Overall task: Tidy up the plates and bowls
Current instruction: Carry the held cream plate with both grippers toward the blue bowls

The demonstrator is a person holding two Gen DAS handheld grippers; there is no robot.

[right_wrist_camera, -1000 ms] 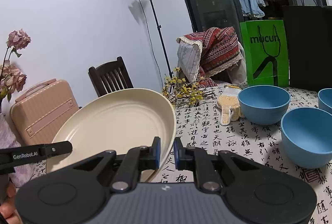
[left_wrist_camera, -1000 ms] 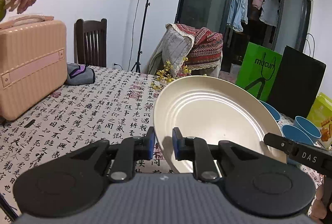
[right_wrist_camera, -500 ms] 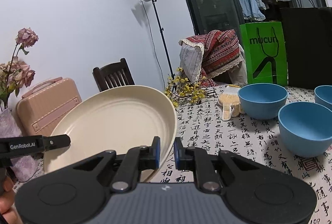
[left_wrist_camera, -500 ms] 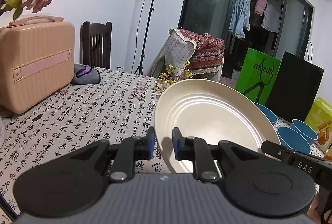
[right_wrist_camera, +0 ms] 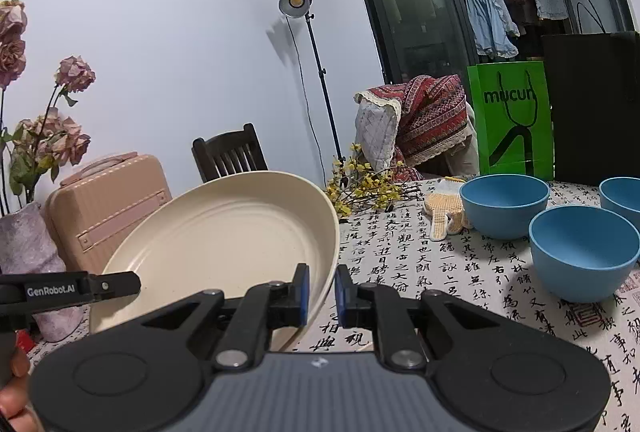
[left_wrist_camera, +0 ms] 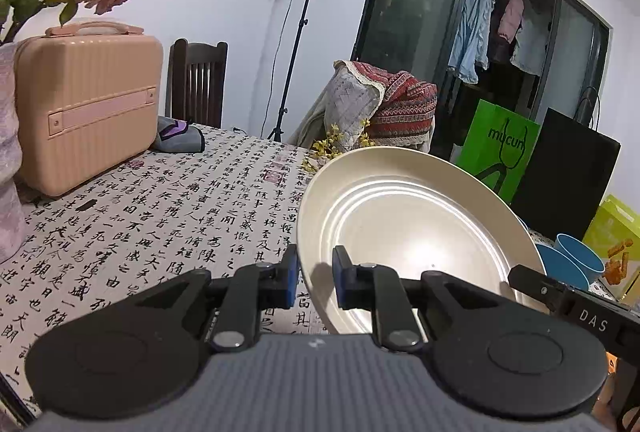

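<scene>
A large cream plate (left_wrist_camera: 408,232) hangs tilted above the table, carried between both grippers. My left gripper (left_wrist_camera: 314,274) is shut on the plate's left rim. My right gripper (right_wrist_camera: 319,286) is shut on the opposite rim of the same plate (right_wrist_camera: 224,240). Each gripper's black finger shows at the far edge of the other's view: the right gripper (left_wrist_camera: 560,296) and the left gripper (right_wrist_camera: 80,288). Three blue bowls stand on the cloth to the right: one at the back (right_wrist_camera: 504,204), one nearer (right_wrist_camera: 582,252), one at the frame edge (right_wrist_camera: 622,196).
A pink suitcase (left_wrist_camera: 88,112) and a vase of dried flowers (right_wrist_camera: 28,244) stand at the left of the table (left_wrist_camera: 160,216). Yellow flower sprigs (right_wrist_camera: 368,188) and a knitted glove (right_wrist_camera: 444,212) lie behind the plate. A green bag (right_wrist_camera: 512,120) and a black bag (right_wrist_camera: 592,104) stand at the back right.
Both grippers have carried the plate sideways toward the suitcase and vase end; the suitcase and flowers show more fully. The grip on both rims is unchanged.
</scene>
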